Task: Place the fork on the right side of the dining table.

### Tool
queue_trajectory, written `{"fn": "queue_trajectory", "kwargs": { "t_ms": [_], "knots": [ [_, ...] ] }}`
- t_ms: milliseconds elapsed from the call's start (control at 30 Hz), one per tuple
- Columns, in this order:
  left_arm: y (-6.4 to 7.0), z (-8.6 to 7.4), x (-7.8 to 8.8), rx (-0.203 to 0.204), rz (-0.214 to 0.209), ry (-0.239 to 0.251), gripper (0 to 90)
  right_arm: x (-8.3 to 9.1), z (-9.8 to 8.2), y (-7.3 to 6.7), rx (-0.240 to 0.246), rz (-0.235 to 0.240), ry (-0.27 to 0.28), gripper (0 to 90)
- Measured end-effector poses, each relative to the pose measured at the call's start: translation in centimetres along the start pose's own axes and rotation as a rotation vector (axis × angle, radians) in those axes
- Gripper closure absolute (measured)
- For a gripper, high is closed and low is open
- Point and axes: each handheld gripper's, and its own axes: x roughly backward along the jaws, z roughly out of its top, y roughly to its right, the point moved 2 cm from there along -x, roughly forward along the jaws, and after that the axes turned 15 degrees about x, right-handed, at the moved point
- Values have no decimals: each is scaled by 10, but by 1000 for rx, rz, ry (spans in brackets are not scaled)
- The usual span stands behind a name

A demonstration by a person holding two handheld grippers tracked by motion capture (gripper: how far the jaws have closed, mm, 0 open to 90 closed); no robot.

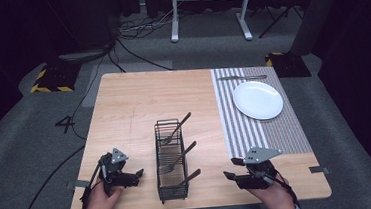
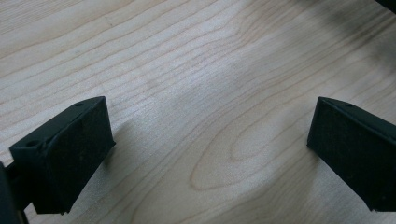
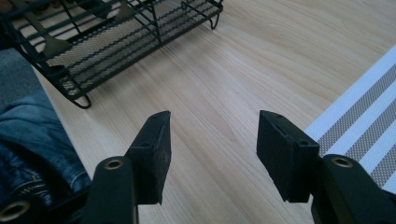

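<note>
Three dark metal forks (image 1: 177,159) lie in the black wire-mesh caddy (image 1: 173,191), flanked by left gripper (image 1: 140,174) and right gripper (image 1: 227,174), both spread empty, likely staged for picking; white round plate (image 1: 257,100) on striped placemat (image 1: 286,131).

Sat on the wooden table (image 1: 133,103): a black wire caddy (image 1: 171,161) near the front edge, holding three forks (image 1: 178,159) with handles angled right; lay further right, a striped placemat (image 1: 255,129) bearing a white plate (image 1: 257,100); rested beyond the plate, a knife (image 1: 241,77).
</note>
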Motion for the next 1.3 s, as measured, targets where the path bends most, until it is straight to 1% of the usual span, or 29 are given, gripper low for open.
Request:
{"fn": "queue_trajectory", "kwargs": {
  "t_ms": [300, 367, 600, 933, 1033, 1300],
  "knots": [
    [0, 0, 0, 0, 0, 0, 3, 14, 22, -8, 36, 37, 42, 528],
    [0, 0, 0, 0, 0, 0, 2, 16, 26, -10, 41, 48, 53, 551],
    [0, 0, 0, -2, 2, -3, 3, 22, 42, -14, 56, 82, 73, 587],
    [0, 0, 0, -3, 2, -2, 2, 22, 60, -21, 77, 126, 101, 599],
    [0, 0, 0, -3, 2, -2, 2, 21, 66, -25, 83, 148, 115, 603],
    [0, 0, 0, -2, 2, 0, 3, 17, 81, -35, 120, 195, 138, 602]
  ]
}}
